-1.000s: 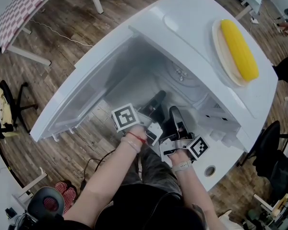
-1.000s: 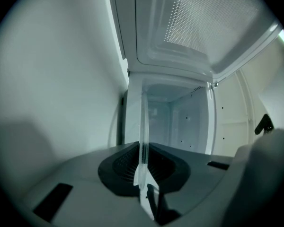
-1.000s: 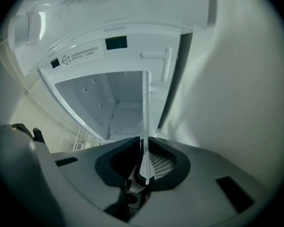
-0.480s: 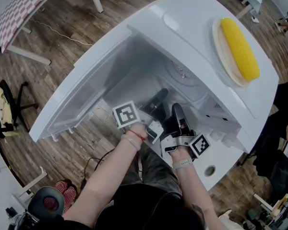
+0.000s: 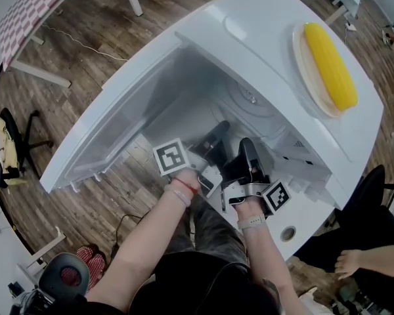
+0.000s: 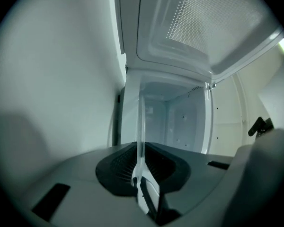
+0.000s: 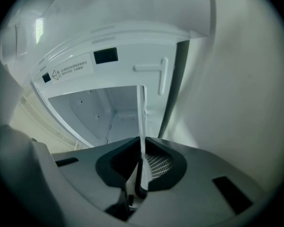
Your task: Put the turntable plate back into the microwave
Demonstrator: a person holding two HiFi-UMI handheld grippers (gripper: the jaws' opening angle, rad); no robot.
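Two grips share the load here. Our left tongs (image 6: 141, 176) and our right tongs (image 7: 142, 171) are each clenched on the near rim of the glass turntable plate (image 5: 247, 102). In both gripper views the plate shows edge-on, as a thin pale line rising from between the jaws. We hold it at two points side by side, we judge, because clear glass pinched at one spot would tip and slip.

From the head view the plate lies roughly flat and reaches into the open microwave (image 5: 262, 25), with its middle hub well inside and its near rim at the mouth. The door (image 5: 105, 136) stands swung wide to our left, leaving room for both arms. We cannot tell whether the plate already rests on the floor inside. On top of the microwave a dish (image 5: 301, 58) carrying an ear of corn (image 5: 328, 64) sits well clear of our work.
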